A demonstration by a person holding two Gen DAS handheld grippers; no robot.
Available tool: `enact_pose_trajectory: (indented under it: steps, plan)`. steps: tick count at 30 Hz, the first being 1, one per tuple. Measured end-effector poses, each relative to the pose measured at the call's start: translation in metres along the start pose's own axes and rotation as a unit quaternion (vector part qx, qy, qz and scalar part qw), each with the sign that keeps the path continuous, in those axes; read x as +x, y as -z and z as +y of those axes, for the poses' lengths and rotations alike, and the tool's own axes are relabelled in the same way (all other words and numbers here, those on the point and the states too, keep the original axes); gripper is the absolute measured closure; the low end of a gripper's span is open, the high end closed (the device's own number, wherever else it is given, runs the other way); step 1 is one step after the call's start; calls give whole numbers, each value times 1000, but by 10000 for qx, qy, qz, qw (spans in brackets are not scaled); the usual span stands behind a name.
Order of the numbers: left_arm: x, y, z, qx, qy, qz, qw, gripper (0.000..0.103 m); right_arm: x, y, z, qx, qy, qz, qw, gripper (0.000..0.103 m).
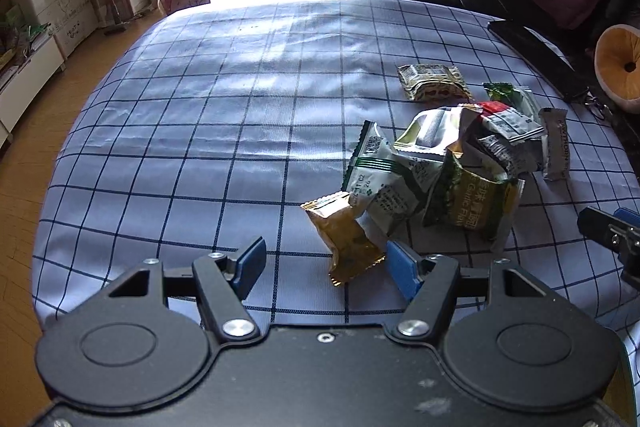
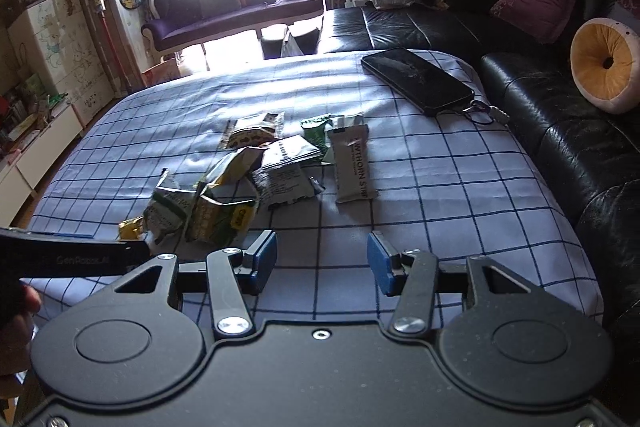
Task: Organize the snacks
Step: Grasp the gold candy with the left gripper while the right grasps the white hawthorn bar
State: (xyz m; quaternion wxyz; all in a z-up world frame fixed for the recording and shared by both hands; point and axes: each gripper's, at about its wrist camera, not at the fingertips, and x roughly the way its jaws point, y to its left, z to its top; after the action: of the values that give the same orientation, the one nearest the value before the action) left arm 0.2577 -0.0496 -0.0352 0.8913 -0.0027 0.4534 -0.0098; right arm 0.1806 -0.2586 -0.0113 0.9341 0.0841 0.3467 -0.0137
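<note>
Several snack packets lie in a loose pile [image 1: 448, 163] on a blue checked tablecloth [image 1: 200, 115]. A gold packet [image 1: 344, 237] lies nearest, between my left gripper's [image 1: 324, 265] open blue pads, close to the right pad [image 1: 402, 269]. A green garlic packet [image 1: 472, 203] and a white-green packet [image 1: 380, 179] sit behind it. A grey hawthorn strip packet [image 2: 352, 159] lies at the pile's right. My right gripper [image 2: 322, 263] is open and empty, above the cloth in front of the pile [image 2: 248, 179].
A black phone [image 2: 420, 79] with a cable lies at the table's far right corner. A black leather sofa [image 2: 560, 115] with a purple cushion and a round plush pillow [image 2: 604, 63] runs along the right. White cabinets stand at the left.
</note>
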Motion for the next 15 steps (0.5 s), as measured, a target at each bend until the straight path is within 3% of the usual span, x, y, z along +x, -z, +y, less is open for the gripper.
enact_pose_trajectory:
  steps: [15]
  plan:
    - [18,-1,4,-27,-73,-37,10000,26,55,-22,-1,-129,440,-168,9988,46]
